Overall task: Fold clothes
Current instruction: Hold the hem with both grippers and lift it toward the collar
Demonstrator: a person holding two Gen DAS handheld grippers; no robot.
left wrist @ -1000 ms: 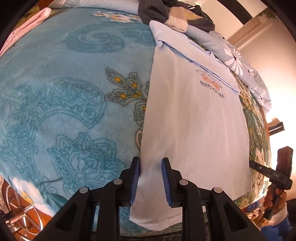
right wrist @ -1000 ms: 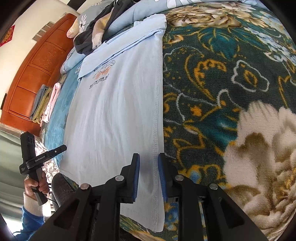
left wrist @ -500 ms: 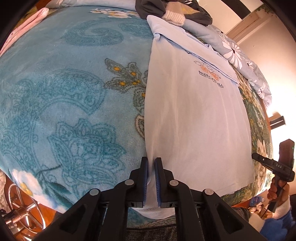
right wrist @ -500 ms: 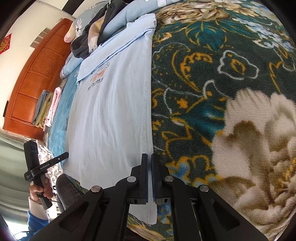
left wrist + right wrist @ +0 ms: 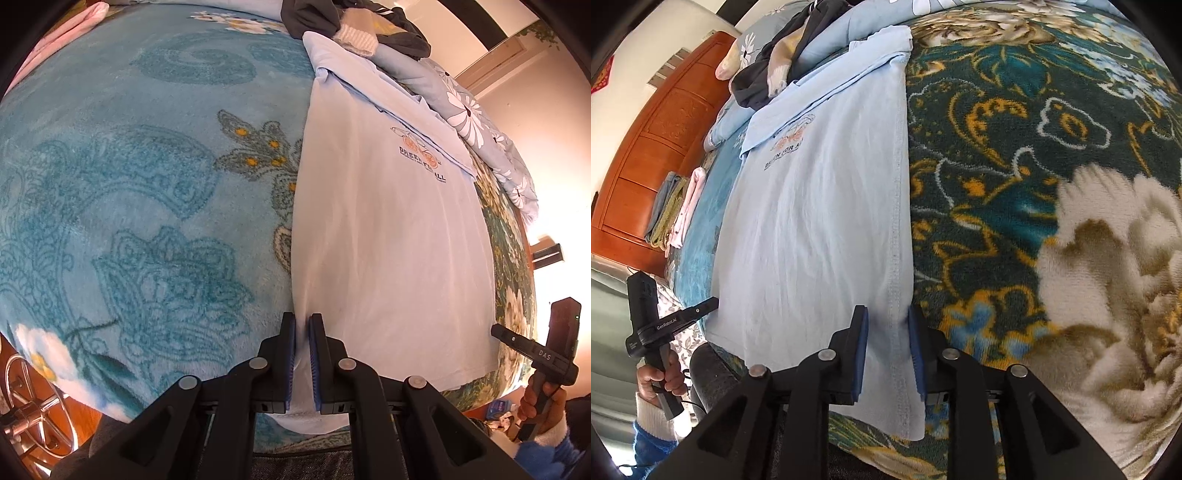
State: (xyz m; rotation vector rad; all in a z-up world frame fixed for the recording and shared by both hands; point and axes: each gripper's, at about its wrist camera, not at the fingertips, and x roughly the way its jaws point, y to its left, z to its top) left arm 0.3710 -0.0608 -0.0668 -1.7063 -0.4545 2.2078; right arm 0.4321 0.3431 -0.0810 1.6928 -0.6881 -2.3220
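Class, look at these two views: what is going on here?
A person is folding a light blue T-shirt laid flat on a floral blanket. The left gripper is shut on the shirt's left edge near the hem. The right gripper straddles the right edge, its jaws opening, so that side is not pinched.

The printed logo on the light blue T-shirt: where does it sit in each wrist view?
Left wrist: the printed logo is upper right of centre, just under the folded-over top of the light blue T-shirt.
Right wrist: the printed logo is upper left of centre, below that same fold.
Shared landmark: the dark garment pile past the shirt's far end.
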